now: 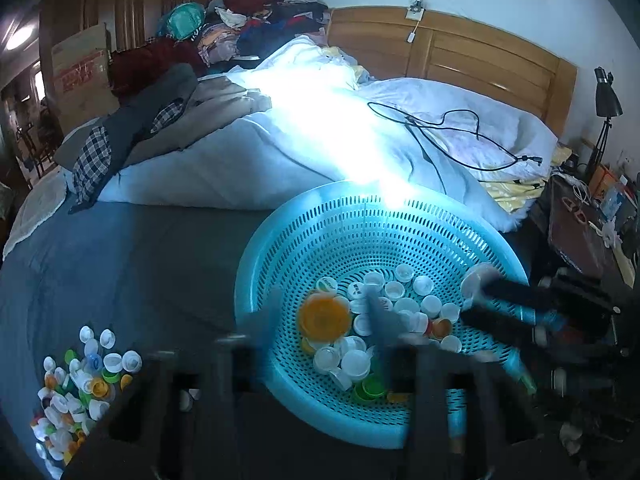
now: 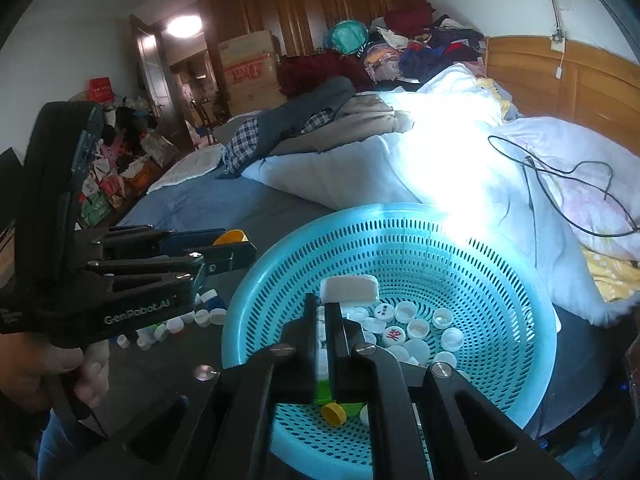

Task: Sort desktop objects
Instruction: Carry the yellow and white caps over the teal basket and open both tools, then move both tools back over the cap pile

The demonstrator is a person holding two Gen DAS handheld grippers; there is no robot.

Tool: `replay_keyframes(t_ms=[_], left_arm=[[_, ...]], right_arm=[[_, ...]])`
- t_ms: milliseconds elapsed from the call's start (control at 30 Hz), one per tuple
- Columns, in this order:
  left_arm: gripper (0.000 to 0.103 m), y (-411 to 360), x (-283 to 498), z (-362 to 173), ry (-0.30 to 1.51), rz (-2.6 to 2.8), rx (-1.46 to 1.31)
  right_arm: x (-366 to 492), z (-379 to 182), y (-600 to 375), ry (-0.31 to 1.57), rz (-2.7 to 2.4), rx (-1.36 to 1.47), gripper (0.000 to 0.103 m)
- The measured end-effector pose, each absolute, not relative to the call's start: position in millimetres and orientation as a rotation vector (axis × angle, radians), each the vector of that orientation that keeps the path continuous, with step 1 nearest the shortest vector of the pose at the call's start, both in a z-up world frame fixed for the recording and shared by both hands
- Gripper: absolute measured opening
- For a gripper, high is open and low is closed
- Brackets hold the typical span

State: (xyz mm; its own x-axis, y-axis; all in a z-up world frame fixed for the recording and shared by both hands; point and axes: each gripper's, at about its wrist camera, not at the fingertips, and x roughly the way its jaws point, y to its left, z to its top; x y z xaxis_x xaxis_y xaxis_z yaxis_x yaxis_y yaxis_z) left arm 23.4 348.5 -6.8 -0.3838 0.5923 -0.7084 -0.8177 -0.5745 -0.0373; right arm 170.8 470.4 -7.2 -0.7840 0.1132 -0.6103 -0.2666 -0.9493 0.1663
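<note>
Broadly, a bed (image 2: 224, 204) with a blue-grey sheet fills both views, its white duvet (image 2: 400, 160) heaped at the far side under strong glare, with a black cable (image 1: 460, 136) trailing over it. Clothes (image 2: 420, 48) are piled at the far end, beside a cardboard box (image 2: 250, 72).

On the sheet near the cameras sits a round turquoise perforated basket (image 2: 500, 264). Its bottom holds many bottle caps (image 2: 416, 328), mostly white, with a few green and yellow ones and one large orange lid (image 1: 324, 316) towards its left side.

To the left of the basket, well apart from it, a loose pile of mixed caps (image 1: 76, 384) lies on the sheet: white, green, yellow and orange.

The right gripper (image 2: 323, 308) reaches over the near rim of the basket, above the caps inside. Its jaws are clenched on a white cap (image 2: 349, 289), held edge-on at the fingertips.

The left gripper (image 2: 236, 246), gripped by a hand (image 2: 48, 372), hovers to the left of the basket above the sheet. In the right wrist view its jaws grasp a yellow cap (image 2: 231, 237) at the tips. In its own view the fingers are motion-blurred and lie across the basket's near-left rim.
</note>
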Motion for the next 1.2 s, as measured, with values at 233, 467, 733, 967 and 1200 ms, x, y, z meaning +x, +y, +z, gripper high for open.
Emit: replay_keyframes(t_ms=[233,467,733,967,1200], left_arm=[[0.062,321,18,-4,0.381,2.064,-0.843],[0.062,182,-12,-47,0.274,2.241,-0.953],[0.061,-37,-57,-98,0.078,2.595,-1.197],[0.061,-111,-89,-135,-0.143,2.7,-1.33],[0.06,-90,-76,-163,0.071,2.483,-1.361]], right_arm=[[174,-2,464,0.364,2.785,-0.882,0.07],[173,-39,418,0.366,2.86,-1.011,0.07],[159,-82,359,0.366,2.922,-1.212,0.07],[143,-89,318,0.293,2.935,-1.305,0.07],[140,-92,291,0.237,2.935,-1.365,0.07]])
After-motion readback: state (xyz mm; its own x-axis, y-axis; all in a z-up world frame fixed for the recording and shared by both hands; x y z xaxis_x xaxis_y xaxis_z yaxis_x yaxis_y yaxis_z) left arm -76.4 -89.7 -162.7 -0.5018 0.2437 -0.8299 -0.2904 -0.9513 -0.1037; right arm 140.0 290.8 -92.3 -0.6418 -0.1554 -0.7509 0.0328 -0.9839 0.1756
